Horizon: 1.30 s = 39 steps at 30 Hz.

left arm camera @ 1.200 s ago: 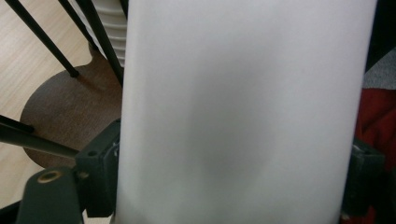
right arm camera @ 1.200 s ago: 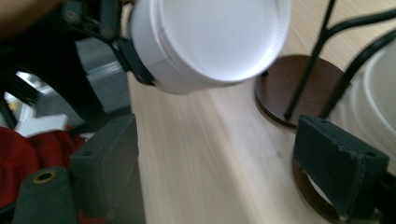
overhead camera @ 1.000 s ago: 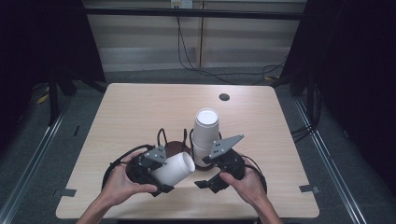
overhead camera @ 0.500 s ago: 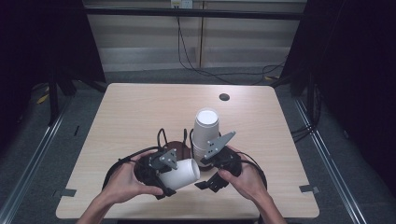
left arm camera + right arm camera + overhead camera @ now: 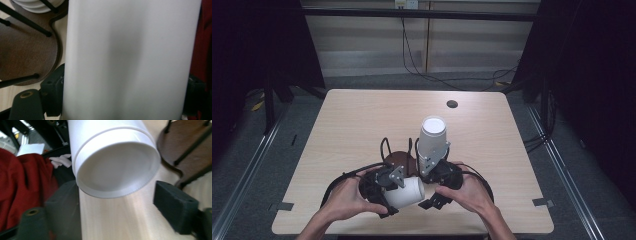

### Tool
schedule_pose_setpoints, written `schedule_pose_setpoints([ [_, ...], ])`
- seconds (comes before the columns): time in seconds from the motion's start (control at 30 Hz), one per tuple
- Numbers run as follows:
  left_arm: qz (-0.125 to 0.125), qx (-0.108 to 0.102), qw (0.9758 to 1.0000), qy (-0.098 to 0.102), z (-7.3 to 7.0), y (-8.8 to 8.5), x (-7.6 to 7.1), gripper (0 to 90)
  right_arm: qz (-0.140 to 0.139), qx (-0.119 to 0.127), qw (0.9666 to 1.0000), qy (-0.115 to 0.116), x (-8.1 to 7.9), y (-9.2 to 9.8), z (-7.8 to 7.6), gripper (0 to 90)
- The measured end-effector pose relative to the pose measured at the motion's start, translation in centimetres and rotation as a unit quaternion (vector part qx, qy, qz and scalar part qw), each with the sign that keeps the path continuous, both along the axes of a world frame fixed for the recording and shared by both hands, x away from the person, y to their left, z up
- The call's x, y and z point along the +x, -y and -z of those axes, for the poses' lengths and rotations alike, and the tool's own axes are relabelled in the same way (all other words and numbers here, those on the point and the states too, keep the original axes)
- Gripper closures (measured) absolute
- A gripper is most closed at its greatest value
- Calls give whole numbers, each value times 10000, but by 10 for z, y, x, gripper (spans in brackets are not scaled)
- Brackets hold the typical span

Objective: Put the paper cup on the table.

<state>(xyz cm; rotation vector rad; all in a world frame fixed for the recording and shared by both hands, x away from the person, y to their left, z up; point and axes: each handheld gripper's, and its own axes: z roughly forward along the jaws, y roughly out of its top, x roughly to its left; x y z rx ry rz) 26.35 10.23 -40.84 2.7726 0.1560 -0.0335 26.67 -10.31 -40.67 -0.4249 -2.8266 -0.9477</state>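
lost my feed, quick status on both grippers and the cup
Left gripper shut on white cup, held sideways. Right gripper open, facing cup's base. Cup stack on dark stand just behind.

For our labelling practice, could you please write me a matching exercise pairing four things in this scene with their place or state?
Things:
1. lying cup
2. cup stack
3. right gripper
4. dark round spot

Places or states:
A. open, its jaws apart just in front of the lying cup's end
B. on the table's far side
C. clamped sideways in the left gripper
D. standing upright on the dark wooden rack

Pairs: 1-C, 2-D, 3-A, 4-B
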Motion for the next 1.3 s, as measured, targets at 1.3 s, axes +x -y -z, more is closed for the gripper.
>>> schedule_pose_setpoints([
  [1.3, 401, 18, 9991, -153, 12, 15, -5, 157, -426, -251, 9979, -409, -2, -21, 10, 252],
])
